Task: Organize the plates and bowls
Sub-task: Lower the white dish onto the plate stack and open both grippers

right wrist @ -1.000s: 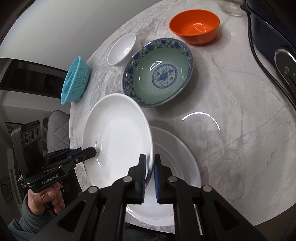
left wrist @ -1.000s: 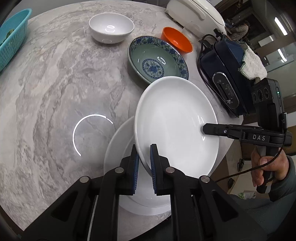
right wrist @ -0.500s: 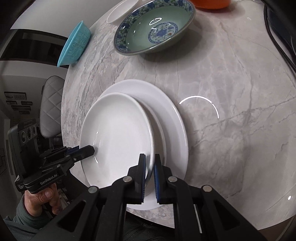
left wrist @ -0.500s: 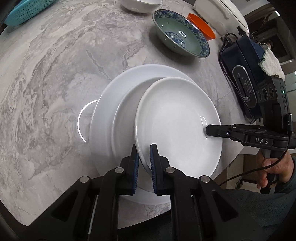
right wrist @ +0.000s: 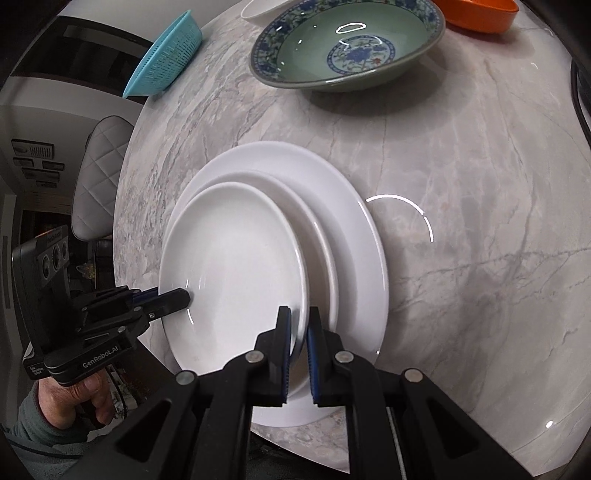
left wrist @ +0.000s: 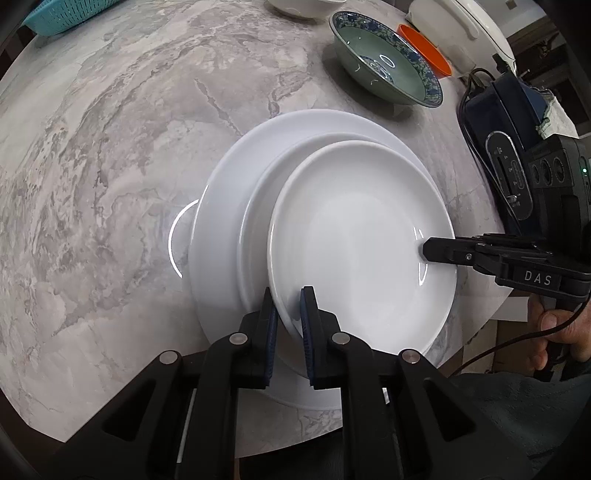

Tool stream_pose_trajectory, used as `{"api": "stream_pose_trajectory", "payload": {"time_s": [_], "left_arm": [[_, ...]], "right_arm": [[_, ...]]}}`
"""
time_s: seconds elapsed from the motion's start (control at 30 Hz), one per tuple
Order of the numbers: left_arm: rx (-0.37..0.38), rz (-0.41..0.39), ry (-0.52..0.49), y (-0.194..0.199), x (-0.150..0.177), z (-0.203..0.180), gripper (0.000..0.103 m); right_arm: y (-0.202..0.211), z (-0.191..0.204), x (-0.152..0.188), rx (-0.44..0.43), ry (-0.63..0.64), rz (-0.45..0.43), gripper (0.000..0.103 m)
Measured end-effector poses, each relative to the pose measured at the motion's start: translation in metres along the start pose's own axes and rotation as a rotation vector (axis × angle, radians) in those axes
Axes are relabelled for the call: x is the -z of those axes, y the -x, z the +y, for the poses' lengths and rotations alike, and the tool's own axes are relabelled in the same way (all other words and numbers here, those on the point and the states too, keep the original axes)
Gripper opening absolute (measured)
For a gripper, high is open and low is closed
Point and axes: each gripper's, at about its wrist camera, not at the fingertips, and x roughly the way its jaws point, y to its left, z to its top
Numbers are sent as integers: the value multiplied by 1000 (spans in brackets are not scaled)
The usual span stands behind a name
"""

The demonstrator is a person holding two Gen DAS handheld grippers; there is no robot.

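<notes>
small white plate, one, held at two opposite rim points, low over one large white plate on the marble table; from these views cannot tell if touching it already. overlaps the large plate toward the near table edge, not centred. left gripper clenched on the near rim in the left wrist view, one blue pad on each side of the rim. right gripper clenched the same way on the opposite rim, seen also from the side in the left view. two plates in total, both white.

three bowls farther back on the table: one green bowl with blue flower rim, one orange bowl just beside it, one small white bowl partly cut by the frame. one turquoise basket at the table edge. one dark appliance with cable near the right side, one white appliance behind the orange bowl. two hands visible, one on each gripper handle.
</notes>
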Motion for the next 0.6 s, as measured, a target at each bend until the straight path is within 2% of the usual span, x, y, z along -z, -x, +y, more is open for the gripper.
{"api": "stream_pose_trajectory", "payload": {"time_s": [0.27, 0.37, 0.43, 0.6], "left_arm": [[2, -18, 26, 1, -3, 3, 12], [1, -26, 25, 5, 1, 5, 16], [9, -30, 21, 5, 2, 2, 22], [44, -40, -19, 6, 1, -14, 57]], "right_arm": [[-2, 20, 2, 134, 145, -16, 10], [-4, 23, 1, 159, 173, -21, 10], [-3, 24, 1, 174, 191, -25, 11], [-5, 31, 2, 201, 227, -27, 14]]}}
